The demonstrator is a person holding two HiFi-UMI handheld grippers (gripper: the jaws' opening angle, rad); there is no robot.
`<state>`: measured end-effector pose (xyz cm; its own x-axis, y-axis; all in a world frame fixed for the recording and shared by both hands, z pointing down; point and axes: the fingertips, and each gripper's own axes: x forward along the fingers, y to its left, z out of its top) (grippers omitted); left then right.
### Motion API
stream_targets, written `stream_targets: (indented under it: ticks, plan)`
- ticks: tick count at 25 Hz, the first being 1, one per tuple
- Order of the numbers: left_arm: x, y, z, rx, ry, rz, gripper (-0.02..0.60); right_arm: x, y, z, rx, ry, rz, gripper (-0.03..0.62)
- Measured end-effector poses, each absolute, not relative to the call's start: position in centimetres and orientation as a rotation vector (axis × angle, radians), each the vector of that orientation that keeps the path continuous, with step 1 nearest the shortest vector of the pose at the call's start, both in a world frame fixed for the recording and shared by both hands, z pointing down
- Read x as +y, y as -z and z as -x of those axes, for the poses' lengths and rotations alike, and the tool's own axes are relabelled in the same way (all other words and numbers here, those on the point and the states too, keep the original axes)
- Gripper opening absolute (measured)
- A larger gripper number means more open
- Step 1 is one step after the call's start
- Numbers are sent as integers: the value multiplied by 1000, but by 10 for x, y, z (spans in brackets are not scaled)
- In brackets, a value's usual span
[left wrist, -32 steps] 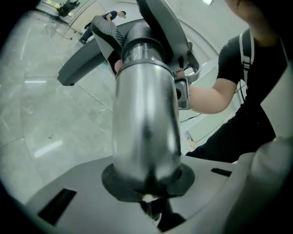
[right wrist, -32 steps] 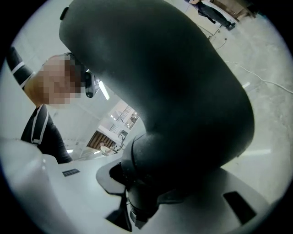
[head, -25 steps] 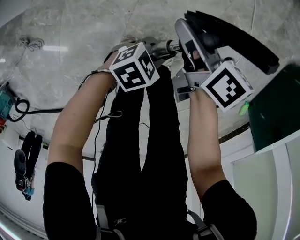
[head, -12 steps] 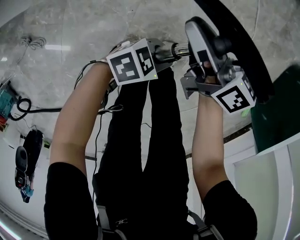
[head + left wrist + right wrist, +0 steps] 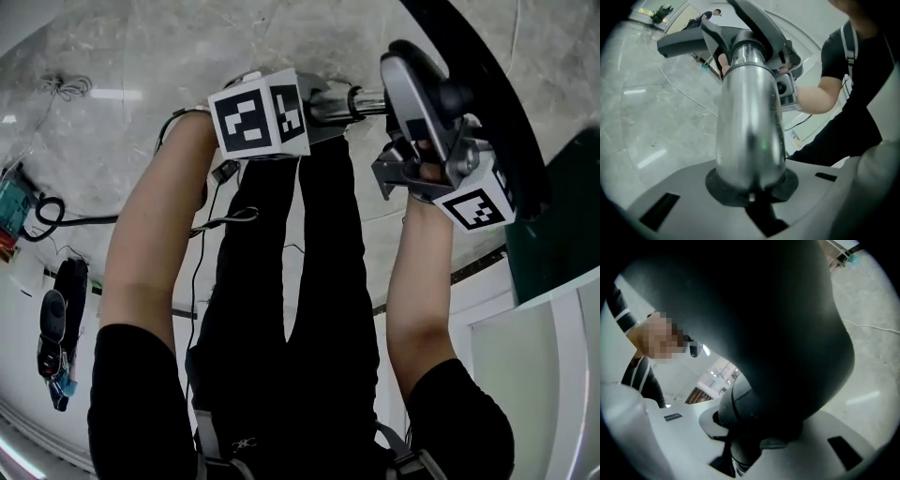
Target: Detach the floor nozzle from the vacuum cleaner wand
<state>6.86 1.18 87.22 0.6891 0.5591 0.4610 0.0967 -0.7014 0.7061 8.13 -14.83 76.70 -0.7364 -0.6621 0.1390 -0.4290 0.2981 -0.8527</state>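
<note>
The left gripper [image 5: 751, 197] clamps the silver wand [image 5: 750, 117], its jaws having just narrowed onto it. The right gripper [image 5: 747, 446], its jaws also just drawn in, grips the floor nozzle [image 5: 487, 122] by its dark neck. Both are held up over the marble floor [image 5: 122, 84], which lies open to the left. On the right, the nozzle's long black edge hangs near a green panel [image 5: 562, 216] and a white ledge [image 5: 553, 309].
</note>
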Motion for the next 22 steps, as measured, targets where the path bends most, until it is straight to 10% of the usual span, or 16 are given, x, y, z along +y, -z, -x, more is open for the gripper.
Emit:
stream_targets:
  ticks: [10,22]
  plan:
    - [2,-897,-86,167,-1121,-2290,48,-144,-817,-136,1840,1777,1776,117]
    - [35,-809,-82,715,-492,-1846,48,-166,-757,-82,2125,1471,875,95]
